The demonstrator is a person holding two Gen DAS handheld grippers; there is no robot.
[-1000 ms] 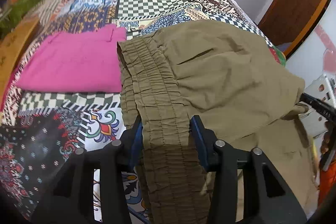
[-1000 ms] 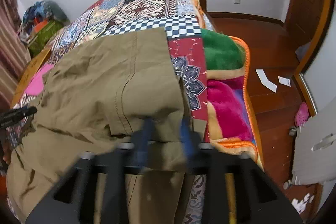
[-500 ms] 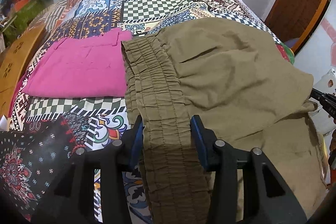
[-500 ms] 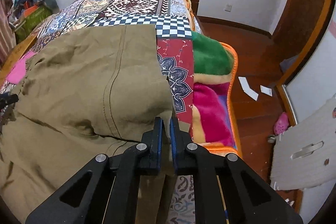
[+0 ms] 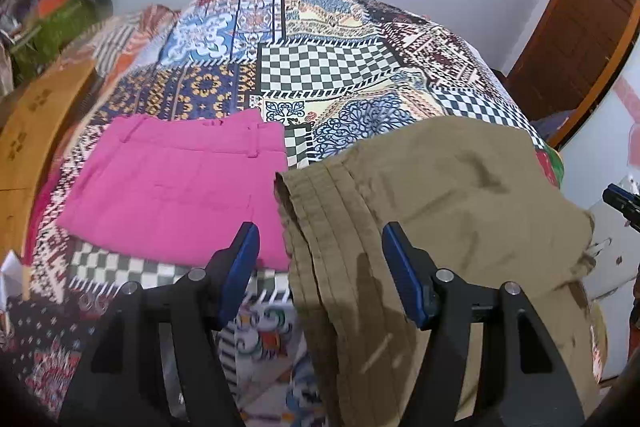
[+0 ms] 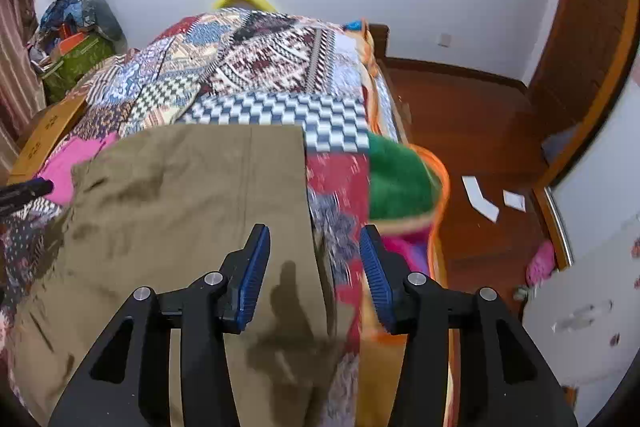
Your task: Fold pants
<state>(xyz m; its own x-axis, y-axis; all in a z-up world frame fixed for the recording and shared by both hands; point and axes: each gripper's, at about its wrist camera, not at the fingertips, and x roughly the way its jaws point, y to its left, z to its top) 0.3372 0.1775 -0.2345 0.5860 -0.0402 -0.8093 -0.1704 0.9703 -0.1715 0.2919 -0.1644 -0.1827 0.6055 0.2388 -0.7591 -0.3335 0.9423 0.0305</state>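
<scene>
Olive-khaki pants [image 5: 440,195] lie folded on the patterned bedspread [image 5: 328,67], their gathered waistband [image 5: 320,211] towards the left. My left gripper [image 5: 318,255] hovers above the waistband; its jaws are opening and the blue pads stand clear of the cloth. In the right wrist view the pants [image 6: 188,195] fill the left half, with their right edge running down under my right gripper [image 6: 314,261]. Its jaws are opening too, with the cloth edge below the gap and no pad pressing on it. The other gripper's tip [image 6: 24,189] shows at the left edge.
Folded pink pants [image 5: 180,183] lie left of the khaki ones. A wooden footboard [image 5: 32,131] borders the bed's left side. A green and pink blanket [image 6: 400,179] hangs over the bed's right edge above the wooden floor [image 6: 480,147]. White papers [image 6: 480,201] lie on the floor.
Both grippers have let go of the khaki pants and lifted back from them. The left jaws widened off the waistband; the right jaws went from pinched shut to apart.
</scene>
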